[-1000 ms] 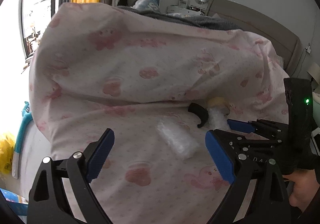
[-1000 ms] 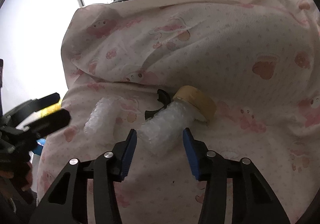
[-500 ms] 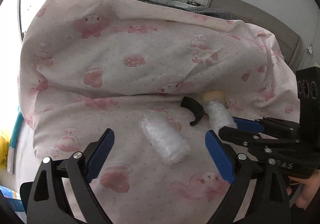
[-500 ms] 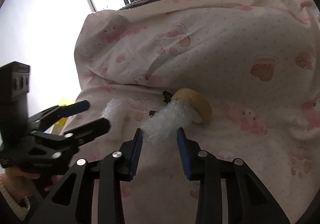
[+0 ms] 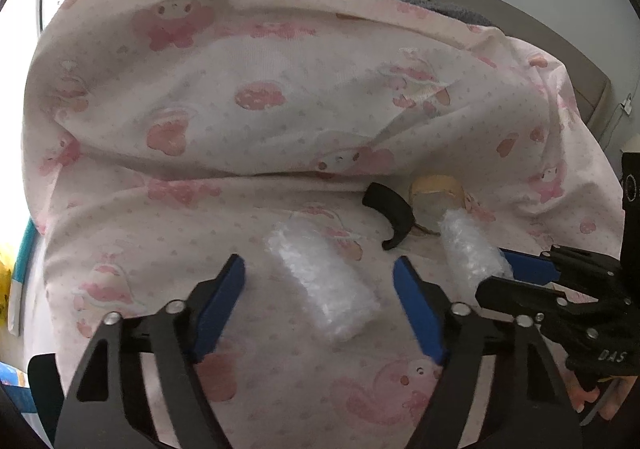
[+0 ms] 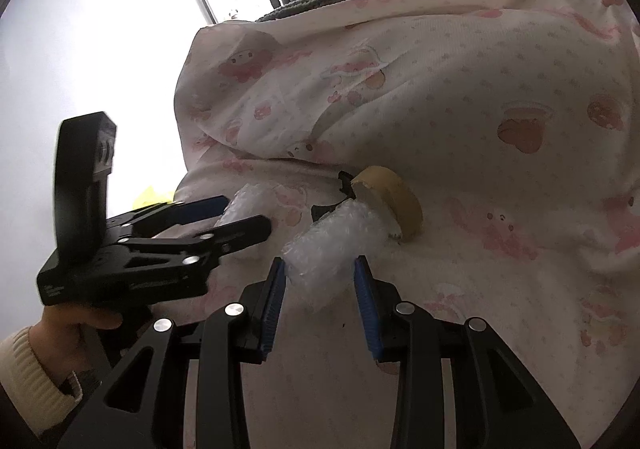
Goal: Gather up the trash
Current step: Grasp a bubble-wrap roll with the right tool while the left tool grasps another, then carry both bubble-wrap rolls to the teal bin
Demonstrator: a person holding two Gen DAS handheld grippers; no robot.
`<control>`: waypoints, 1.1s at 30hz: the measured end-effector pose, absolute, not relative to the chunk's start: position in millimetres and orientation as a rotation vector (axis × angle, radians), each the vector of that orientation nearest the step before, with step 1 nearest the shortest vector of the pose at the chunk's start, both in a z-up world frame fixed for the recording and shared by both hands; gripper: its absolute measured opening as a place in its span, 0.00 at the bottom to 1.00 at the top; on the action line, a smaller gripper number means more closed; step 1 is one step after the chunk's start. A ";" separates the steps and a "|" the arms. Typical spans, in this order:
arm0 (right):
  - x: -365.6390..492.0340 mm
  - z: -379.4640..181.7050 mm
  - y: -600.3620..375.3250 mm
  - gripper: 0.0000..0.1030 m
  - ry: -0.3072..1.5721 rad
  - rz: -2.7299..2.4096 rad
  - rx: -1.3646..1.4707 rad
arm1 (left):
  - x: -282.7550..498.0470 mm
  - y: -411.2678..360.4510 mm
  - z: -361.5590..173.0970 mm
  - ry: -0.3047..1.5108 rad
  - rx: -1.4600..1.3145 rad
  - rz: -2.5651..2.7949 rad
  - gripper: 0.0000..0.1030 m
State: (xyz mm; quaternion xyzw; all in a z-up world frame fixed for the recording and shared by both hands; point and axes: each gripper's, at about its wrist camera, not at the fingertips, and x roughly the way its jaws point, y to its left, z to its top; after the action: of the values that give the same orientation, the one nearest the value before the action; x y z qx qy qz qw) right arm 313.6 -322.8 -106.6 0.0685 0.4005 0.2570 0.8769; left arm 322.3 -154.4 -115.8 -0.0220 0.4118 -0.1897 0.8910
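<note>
So far nothing is collected: right gripper (image 6: 319, 281) fingers pinch one bubble-wrap roll (image 6: 336, 245) lying on the bed (image 6: 500, 289), left gripper (image 5: 318, 295) fingers, just closing, straddle the second bubble-wrap roll (image 5: 324, 285) without touching; tape roll (image 6: 394, 201) remains.
</note>
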 end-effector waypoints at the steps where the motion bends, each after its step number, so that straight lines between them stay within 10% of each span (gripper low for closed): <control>1: 311.7 -106.3 -323.1 0.35 0.835 0.540 0.140 | 323.3 -157.1 -116.6 0.858 -0.043 -0.397 0.68; 10: 302.4 -107.1 -322.3 0.35 0.841 0.552 0.116 | 321.9 -157.8 -117.1 0.857 -0.050 -0.419 0.52; 33: 284.2 -72.6 -261.7 0.35 0.793 0.619 0.093 | 292.7 -75.9 -73.1 0.755 -0.040 -0.288 0.52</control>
State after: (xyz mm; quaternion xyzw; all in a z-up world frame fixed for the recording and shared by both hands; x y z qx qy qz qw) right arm 284.2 -261.7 -72.6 0.0447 0.3800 0.2964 0.8751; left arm 292.7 -75.9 -73.1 -0.0193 0.3671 -0.1400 0.9194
